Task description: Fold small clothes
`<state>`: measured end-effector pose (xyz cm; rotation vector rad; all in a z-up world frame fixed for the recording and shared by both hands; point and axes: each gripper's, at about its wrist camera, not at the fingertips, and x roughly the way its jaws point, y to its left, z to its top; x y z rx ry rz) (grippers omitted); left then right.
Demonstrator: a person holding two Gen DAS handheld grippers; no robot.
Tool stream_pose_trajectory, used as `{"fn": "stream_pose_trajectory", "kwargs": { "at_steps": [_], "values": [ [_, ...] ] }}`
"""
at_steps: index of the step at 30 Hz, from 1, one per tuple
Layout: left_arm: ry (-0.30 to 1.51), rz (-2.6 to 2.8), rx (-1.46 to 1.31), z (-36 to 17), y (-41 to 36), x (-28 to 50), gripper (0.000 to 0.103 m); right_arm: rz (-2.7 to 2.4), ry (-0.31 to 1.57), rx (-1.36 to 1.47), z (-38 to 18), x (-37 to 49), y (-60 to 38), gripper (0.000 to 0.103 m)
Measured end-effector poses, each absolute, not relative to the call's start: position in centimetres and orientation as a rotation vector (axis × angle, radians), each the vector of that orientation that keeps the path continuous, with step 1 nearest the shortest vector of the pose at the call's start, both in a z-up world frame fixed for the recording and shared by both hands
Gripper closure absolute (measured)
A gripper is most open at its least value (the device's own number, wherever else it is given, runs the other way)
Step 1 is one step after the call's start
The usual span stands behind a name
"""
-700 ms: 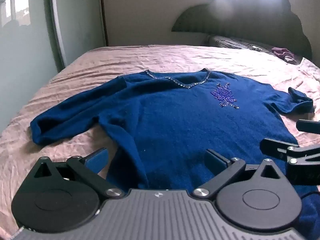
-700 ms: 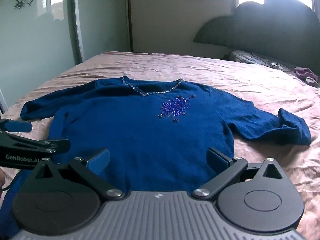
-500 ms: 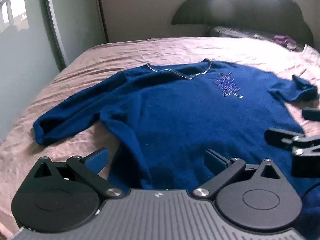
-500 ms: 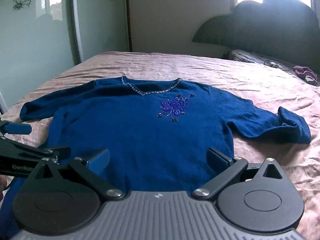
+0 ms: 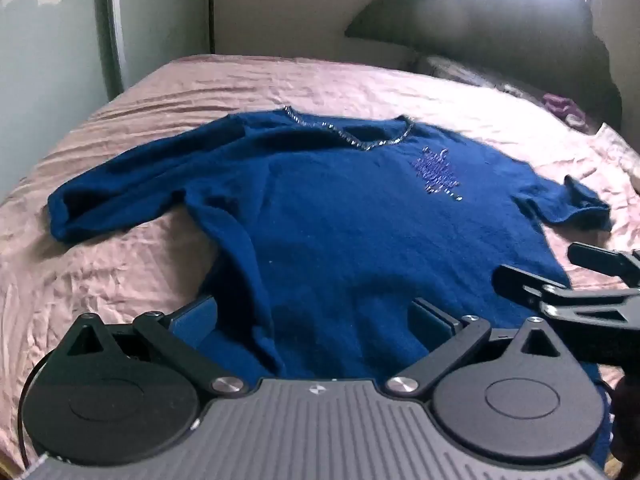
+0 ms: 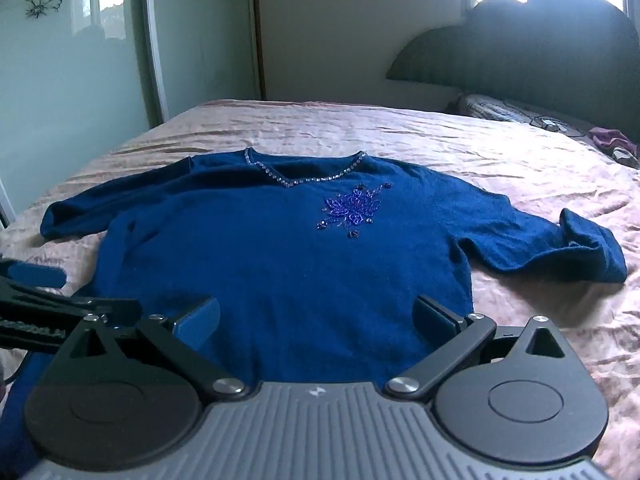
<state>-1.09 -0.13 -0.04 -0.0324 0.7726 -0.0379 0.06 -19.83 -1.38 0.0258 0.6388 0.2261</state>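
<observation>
- Since a moment ago the left gripper [image 5: 314, 314] has swung a bit toward the left side of the blue sweater [image 5: 340, 232]; more of the left sleeve [image 5: 120, 196] shows now, and the view is blurry; the right gripper [image 6: 316, 316] has hardly moved
- Both grippers have their jaws spread wide with nothing pinched; each one hangs low over the bottom hem of the sweater, one beside the other
- My guess is they sit there to grab the hem, one near each bottom corner, to start a fold; no fold is made yet
- From the left wrist view the right gripper pokes in at the right edge; from the right wrist view the left gripper pokes in at the left edge
- The sweater lies flat, front side up, in the middle of the bed [image 6: 480, 148]; both sleeves stick out to the sides; the right sleeve [image 6: 580, 248] has its cuff a bit crumpled; a sparkly neckline [image 6: 304, 174] and a beaded flower [image 6: 352, 210] show on top
- The bed has a wrinkly pink sheet, soft, so cloth may drag on it; a dark headboard [image 6: 520, 52] stands at the far right under a bright window; a small purple cloth [image 6: 612, 142] lies near it; glass doors with flower stickers [image 6: 42, 4] are on the left
</observation>
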Motion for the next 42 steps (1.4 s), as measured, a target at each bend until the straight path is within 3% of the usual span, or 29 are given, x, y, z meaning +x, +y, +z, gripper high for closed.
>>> {"fn": "stream_pose_trajectory", "kwargs": {
  "at_steps": [6, 14, 20, 23, 35, 42],
  "values": [
    [0.739, -0.053, -0.077, 0.1, -0.4, -3.3, 0.001, 0.222, 0.643, 0.048, -1.2, 0.2, -20.2, 0.000],
    [0.701, -0.066, 0.063, -0.7, -1.2, -5.9, 0.000, 0.216, 0.641, 0.053, -1.1, 0.2, -20.4, 0.000],
    [0.786, -0.131, 0.097, -1.7, -1.8, -5.6, 0.002, 0.215, 0.634, 0.052, -0.9, 0.1, -20.5, 0.000],
    [0.708, -0.089, 0.119, -1.2, -1.4, -5.7, 0.000, 0.209, 0.632, 0.053, -0.9, 0.1, -20.7, 0.000],
    [0.732, 0.102, 0.156, -1.0, -1.0, 1.8, 0.001, 0.152, 0.513, -0.033, 0.4, -0.8, -20.3, 0.000],
    [0.719, 0.130, 0.100, -1.3, -0.3, 3.9, 0.001, 0.226, 0.567, 0.033, -0.6, -0.2, -20.8, 0.000]
  ]
}}
